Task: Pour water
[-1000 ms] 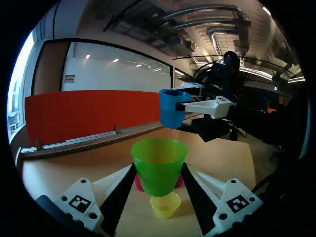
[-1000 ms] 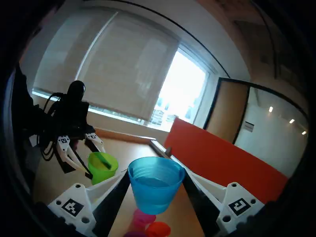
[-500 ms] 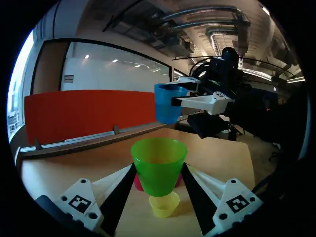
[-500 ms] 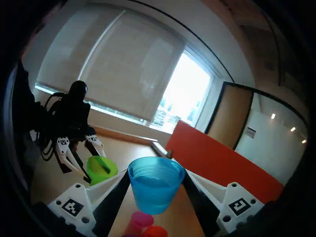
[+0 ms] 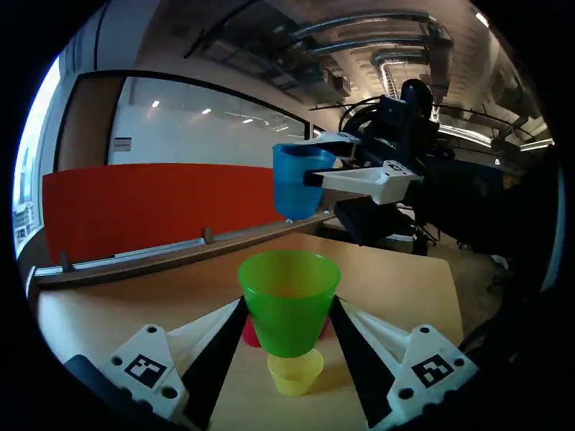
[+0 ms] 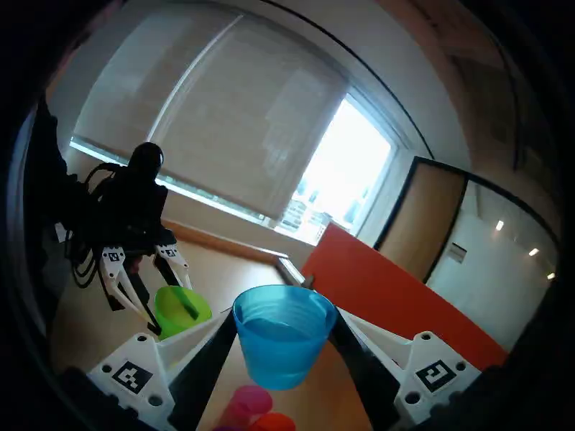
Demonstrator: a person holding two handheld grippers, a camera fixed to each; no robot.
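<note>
My left gripper (image 5: 289, 323) is shut on a green cup (image 5: 290, 300), held upright above the wooden table (image 5: 402, 280). My right gripper (image 6: 284, 343) is shut on a blue cup (image 6: 283, 343) with water in it, held nearly upright. In the left gripper view the blue cup (image 5: 295, 181) hangs above and just beyond the green one, with the right gripper (image 5: 316, 167) closed on it. In the right gripper view the green cup (image 6: 178, 309) sits lower left between the left gripper's fingers (image 6: 129, 291).
A yellow cup (image 5: 295, 371) and a pink cup (image 5: 251, 332) stand on the table under the green cup. A pink cup (image 6: 246, 406) and an orange-red cup (image 6: 272, 422) show below the blue one. An orange partition (image 5: 158, 205) borders the table's far edge.
The right gripper has lifted the blue cup higher and moved it closer over the green cup. The left gripper and green cup have stayed in place.
</note>
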